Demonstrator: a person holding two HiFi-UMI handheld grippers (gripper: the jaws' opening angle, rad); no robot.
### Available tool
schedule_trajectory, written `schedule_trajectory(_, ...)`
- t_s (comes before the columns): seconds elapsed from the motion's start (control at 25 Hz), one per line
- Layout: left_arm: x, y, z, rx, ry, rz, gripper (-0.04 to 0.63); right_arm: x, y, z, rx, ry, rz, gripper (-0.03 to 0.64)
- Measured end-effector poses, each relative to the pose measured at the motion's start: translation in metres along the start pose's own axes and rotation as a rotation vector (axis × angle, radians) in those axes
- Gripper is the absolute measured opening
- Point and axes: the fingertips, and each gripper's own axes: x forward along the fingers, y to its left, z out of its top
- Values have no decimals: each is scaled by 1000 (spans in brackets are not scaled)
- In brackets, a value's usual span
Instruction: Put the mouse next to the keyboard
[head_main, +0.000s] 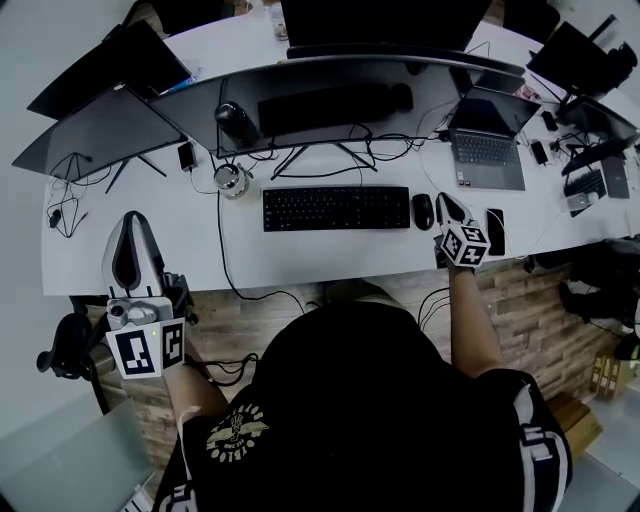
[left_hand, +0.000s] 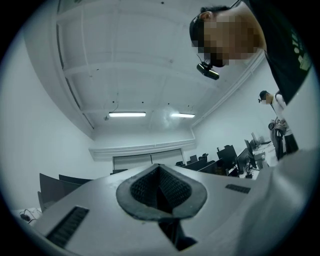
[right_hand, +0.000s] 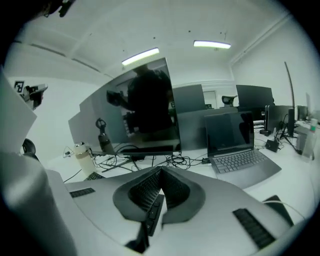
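In the head view a black mouse (head_main: 423, 211) lies on the white desk (head_main: 330, 255), just off the right end of the black keyboard (head_main: 336, 208). My right gripper (head_main: 447, 203) hangs over the desk a little right of the mouse, apart from it, jaws shut on nothing. In the right gripper view the right gripper (right_hand: 160, 172) shows closed pads, with a strip of the keyboard (right_hand: 151, 216) seen below them; the mouse is hidden there. My left gripper (head_main: 133, 224) is held at the desk's front left edge, shut and empty. In its own view the left gripper (left_hand: 159, 167) faces the ceiling.
An open laptop (head_main: 487, 150) stands behind the right gripper and a dark flat phone (head_main: 495, 230) lies to its right. Curved monitors (head_main: 330, 85) and tangled cables (head_main: 330, 150) fill the desk's back. A round silver object (head_main: 231, 178) sits left of the keyboard.
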Motion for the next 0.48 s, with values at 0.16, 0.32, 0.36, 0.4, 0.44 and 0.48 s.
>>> schedule_trajectory(0.16, -6, 3, 0, -12, 6, -2, 2, -25, 14, 32, -29, -76, 18, 2)
schedule_trajectory(0.32, -11, 3, -2, -34, 3, -4, 2, -46, 25, 63, -37, -141, 43, 2)
schedule_trajectory(0.36, -13, 4, -3, -48, 3, -6, 2, -52, 29, 69, -42, -154, 47, 2)
schedule_trajectory(0.4, -15, 4, -4, -62, 1, -8, 2, -58, 32, 75, -47, -167, 49, 2)
schedule_trajectory(0.44, -17, 5, -5, -75, 2, -10, 2, -64, 37, 81, -53, -181, 52, 0)
schedule_trajectory(0.48, -18, 7, -6, -84, 3, -10, 2, -71, 41, 88, -60, -195, 56, 2)
